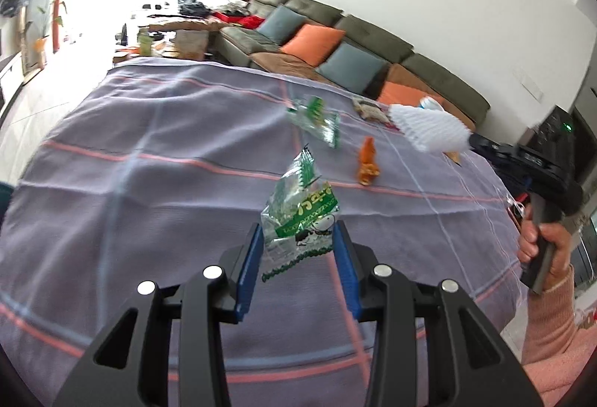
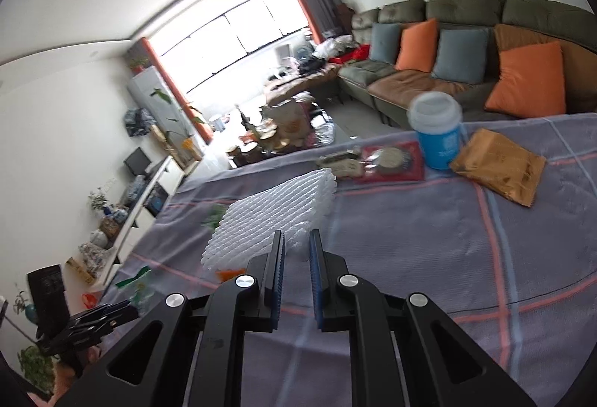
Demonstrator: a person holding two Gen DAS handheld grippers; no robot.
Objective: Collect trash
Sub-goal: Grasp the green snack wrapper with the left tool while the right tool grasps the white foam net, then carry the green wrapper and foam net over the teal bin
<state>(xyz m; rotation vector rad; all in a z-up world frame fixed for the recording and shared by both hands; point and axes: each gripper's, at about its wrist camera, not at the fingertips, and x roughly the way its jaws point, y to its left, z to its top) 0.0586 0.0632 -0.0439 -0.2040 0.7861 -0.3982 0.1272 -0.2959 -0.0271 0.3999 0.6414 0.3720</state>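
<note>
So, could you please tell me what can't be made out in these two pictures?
- Left wrist view: the orange wrapper is blurred, so its print is unreadable.
- Left wrist view: the white foam net hides the right gripper's jaws.
- Right wrist view: the blue cup is blurred, so its label can't be read.

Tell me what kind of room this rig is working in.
Most likely a home living room: a long sectional sofa with orange and grey cushions, a big curtained window, and a table under a checked cloth strewn with wrappers.
</note>
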